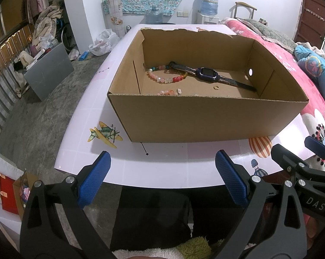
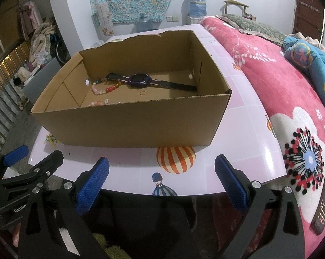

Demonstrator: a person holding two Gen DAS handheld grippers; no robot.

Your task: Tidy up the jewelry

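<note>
An open cardboard box (image 1: 205, 116) (image 2: 127, 120) stands on the pale pink table (image 1: 162, 166) (image 2: 237, 129). On its floor lie a dark purple watch (image 1: 207, 73) (image 2: 139, 79), a multicoloured bead bracelet (image 1: 165, 78) (image 2: 104, 89), a second pink bead string (image 1: 167, 92) (image 2: 96, 103) half hidden by the near wall, and a small gold ring (image 1: 215, 87) (image 2: 142, 92). My left gripper (image 1: 162, 179) hangs open at the table's near edge, nothing between its blue pads. My right gripper (image 2: 161, 181) is open too, just right of the left one, and empty.
A bed with a pink floral blanket (image 2: 281, 90) runs along the table's right side, a phone (image 2: 324, 196) lying on it. To the left the floor drops away, with a grey cabinet (image 1: 48, 69) and a railing. A person's dark-clothed lap (image 1: 153, 215) is below the grippers.
</note>
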